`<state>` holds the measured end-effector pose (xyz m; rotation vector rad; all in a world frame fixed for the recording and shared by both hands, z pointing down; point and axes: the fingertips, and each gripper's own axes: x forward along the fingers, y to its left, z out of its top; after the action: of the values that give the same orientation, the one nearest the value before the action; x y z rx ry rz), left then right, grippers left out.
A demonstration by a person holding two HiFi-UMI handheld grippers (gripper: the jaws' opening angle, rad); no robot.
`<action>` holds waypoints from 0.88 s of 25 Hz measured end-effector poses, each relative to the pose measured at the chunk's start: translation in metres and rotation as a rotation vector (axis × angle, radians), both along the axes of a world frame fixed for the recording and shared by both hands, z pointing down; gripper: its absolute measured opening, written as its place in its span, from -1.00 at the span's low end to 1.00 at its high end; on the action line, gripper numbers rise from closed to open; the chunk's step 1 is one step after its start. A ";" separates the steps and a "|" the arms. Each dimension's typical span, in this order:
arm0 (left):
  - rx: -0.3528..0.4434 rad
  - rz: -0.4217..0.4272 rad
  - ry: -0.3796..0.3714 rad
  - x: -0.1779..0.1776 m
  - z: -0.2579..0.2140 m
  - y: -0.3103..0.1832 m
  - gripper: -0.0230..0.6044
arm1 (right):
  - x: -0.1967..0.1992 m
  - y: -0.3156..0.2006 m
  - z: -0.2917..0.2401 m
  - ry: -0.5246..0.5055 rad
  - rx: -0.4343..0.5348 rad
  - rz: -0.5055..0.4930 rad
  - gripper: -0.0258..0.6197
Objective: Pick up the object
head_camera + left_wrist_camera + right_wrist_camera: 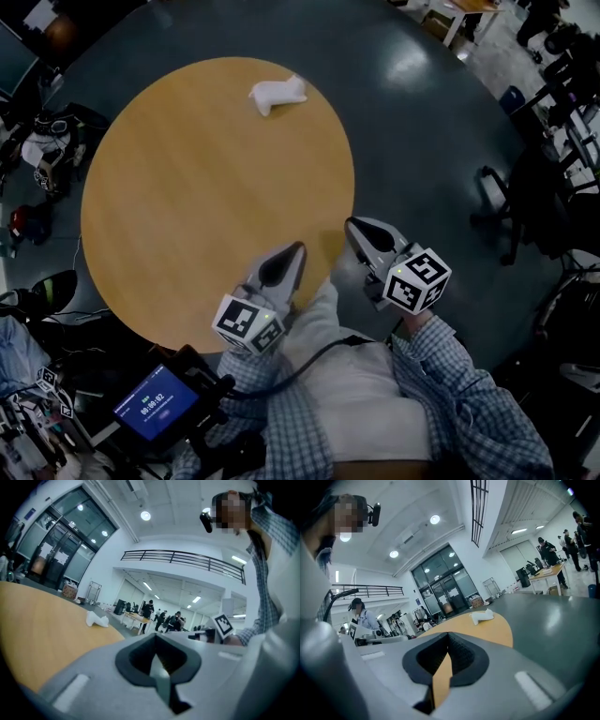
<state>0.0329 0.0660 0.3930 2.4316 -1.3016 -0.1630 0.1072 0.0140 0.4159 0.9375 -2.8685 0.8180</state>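
While both tools hang at the lower middle of the head view, your stock reads as follows.

- Left gripper [284, 262]: jaws pressed together, nothing between them; tip over the near edge of the round table [187, 216].
- Right gripper [364, 232]: jaws pressed together, empty; tip just off the table's edge, over the dark floor [422, 122].
- White object [277, 94]: small, lumpy, possibly soft; lies alone near the table's far rim, upper centre of frame, well apart from both tools.

Risks, as judged:
- If you arrive with the jaws closed, you will likely shove the piece toward the far rim and off; spread them before you descend.
- Its uneven shape may let a shallow pinch slip.
- A long reach across the tabletop may drag your sleeve or the cable [309, 361].

Surroundings:
- Lit screen [156, 406], lower left.
- Office chair [511, 202], right edge.
- Nothing stands on the table between the tools and the object.
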 end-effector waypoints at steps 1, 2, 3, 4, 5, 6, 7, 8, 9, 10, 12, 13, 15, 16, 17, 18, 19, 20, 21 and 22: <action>-0.010 -0.013 0.011 -0.004 0.003 -0.008 -0.93 | -0.003 -0.011 0.001 0.013 0.003 -0.010 -0.91; -0.019 -0.023 0.021 -0.007 0.006 -0.016 -0.93 | -0.007 -0.022 0.003 0.027 0.005 -0.020 -0.91; -0.028 -0.030 0.028 -0.010 0.010 -0.025 -0.93 | -0.012 -0.033 0.005 0.041 0.008 -0.032 -0.91; -0.037 -0.037 0.033 -0.014 0.014 -0.033 -0.93 | -0.017 -0.044 0.007 0.056 0.012 -0.047 -0.91; -0.047 -0.045 0.037 -0.018 0.017 -0.041 -0.93 | -0.023 -0.054 0.010 0.072 0.019 -0.064 -0.91; -0.059 -0.054 0.038 -0.021 0.019 -0.048 -0.93 | -0.027 -0.063 0.012 0.091 0.028 -0.079 -0.91; -0.071 -0.062 0.039 -0.023 0.020 -0.054 -0.93 | -0.029 -0.071 0.013 0.111 0.038 -0.091 -0.91; -0.080 -0.067 0.040 -0.023 0.020 -0.058 -0.93 | -0.030 -0.079 0.014 0.128 0.046 -0.100 -0.91; -0.084 -0.069 0.044 -0.022 0.020 -0.060 -0.93 | -0.030 -0.085 0.014 0.142 0.051 -0.107 -0.91; -0.084 -0.070 0.046 -0.020 0.020 -0.062 -0.93 | -0.030 -0.093 0.013 0.153 0.057 -0.114 -0.91; -0.090 -0.080 0.051 -0.020 0.020 -0.070 -0.93 | -0.034 -0.111 0.014 0.183 0.075 -0.139 -0.91; -0.099 -0.087 0.056 -0.021 0.022 -0.076 -0.93 | -0.039 -0.123 0.017 0.203 0.087 -0.158 -0.91; -0.126 -0.102 0.065 -0.024 0.028 -0.092 -0.93 | -0.051 -0.148 0.028 0.248 0.116 -0.207 -0.91; -0.131 -0.109 0.068 -0.024 0.031 -0.100 -0.93 | -0.057 -0.160 0.035 0.276 0.137 -0.239 -0.91; -0.129 -0.118 0.072 -0.024 0.035 -0.108 -0.93 | -0.063 -0.172 0.041 0.309 0.164 -0.277 -0.91; -0.131 -0.130 0.074 -0.025 0.037 -0.115 -0.93 | -0.069 -0.183 0.048 0.347 0.193 -0.321 -0.92; -0.139 -0.146 0.071 -0.027 0.038 -0.122 -0.93 | -0.076 -0.194 0.056 0.385 0.223 -0.366 -0.91; -0.149 -0.164 0.066 -0.031 0.039 -0.130 -0.93 | -0.084 -0.206 0.063 0.420 0.251 -0.409 -0.91; -0.157 -0.181 0.061 -0.037 0.041 -0.139 -0.93 | -0.095 -0.220 0.069 0.450 0.277 -0.447 -0.90; -0.161 -0.196 0.059 -0.043 0.042 -0.150 -0.93 | -0.106 -0.235 0.074 0.478 0.301 -0.486 -0.83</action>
<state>-0.0105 -0.0839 0.4354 2.1492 -1.4657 -0.1730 0.0007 -0.2207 0.4894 0.3391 -2.6346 0.1016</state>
